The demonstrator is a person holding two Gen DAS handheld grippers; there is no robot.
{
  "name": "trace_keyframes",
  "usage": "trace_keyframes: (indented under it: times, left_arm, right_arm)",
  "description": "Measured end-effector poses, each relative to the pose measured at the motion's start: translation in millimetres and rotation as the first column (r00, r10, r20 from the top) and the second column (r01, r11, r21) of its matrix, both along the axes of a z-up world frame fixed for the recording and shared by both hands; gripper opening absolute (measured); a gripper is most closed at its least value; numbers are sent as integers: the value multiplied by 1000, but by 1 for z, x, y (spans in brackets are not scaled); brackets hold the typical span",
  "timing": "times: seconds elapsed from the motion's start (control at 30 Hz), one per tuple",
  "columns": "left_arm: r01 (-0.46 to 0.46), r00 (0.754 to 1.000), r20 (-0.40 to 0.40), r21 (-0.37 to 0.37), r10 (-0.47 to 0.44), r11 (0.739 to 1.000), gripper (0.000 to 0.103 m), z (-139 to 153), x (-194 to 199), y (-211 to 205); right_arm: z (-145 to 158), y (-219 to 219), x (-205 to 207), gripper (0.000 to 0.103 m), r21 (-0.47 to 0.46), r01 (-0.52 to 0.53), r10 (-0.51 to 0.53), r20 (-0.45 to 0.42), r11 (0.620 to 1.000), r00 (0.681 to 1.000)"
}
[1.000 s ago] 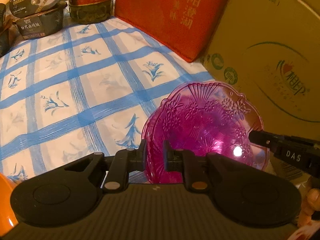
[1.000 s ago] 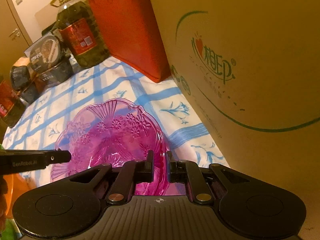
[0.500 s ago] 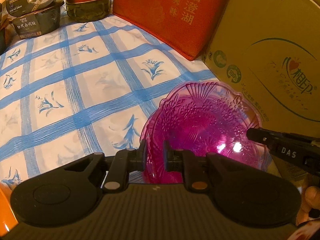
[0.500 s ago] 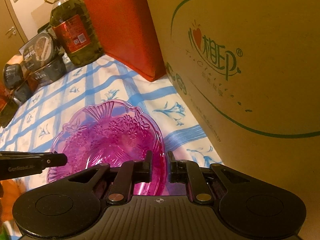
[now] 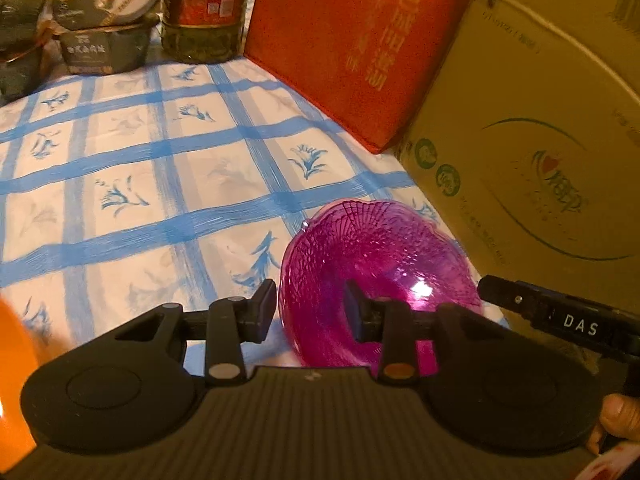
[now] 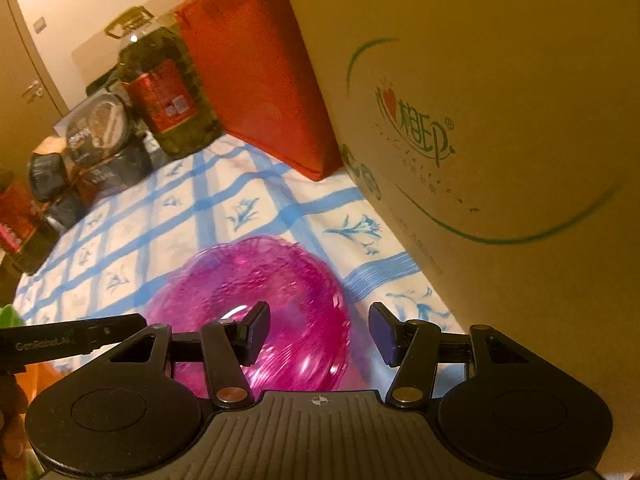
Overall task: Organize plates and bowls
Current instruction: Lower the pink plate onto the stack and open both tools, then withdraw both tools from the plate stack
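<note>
The left gripper (image 5: 310,310) tilts steeply downward, its jaws opening, with a rim between them and the pads clear of it. The right gripper (image 6: 318,330) (angled down likewise) is also opening, its pads touching nothing.

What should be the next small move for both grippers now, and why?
Probably draw both back from the pink plate. It lies on the checked tablecloth beside the cardboard box; the left gripper and right gripper are opening, pads off its rim.

One pink bowl (image 5: 380,264), two tongs (image 5: 310,312), two boxes (image 5: 360,40), one oil bottle (image 6: 168,96)
</note>
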State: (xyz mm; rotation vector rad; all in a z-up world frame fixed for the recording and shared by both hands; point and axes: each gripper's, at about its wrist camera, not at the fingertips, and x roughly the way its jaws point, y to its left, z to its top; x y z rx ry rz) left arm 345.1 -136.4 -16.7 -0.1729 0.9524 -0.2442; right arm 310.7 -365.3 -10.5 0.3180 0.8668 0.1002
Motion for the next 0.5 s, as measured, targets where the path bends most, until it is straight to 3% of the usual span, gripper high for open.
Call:
trace_keyframes:
  times: [0.3,0.5]
  left_arm:
    - [-38,999,34,-49,40,998,33,21,-76,16]
    - [-60,996,69,-4,60,998,43,33,-132,31]
  right_arm:
    - [17,18,-66,55,49,-8,8,3,999,1000]
    - [26,35,-111,56,36,-42,41,16,998,999]
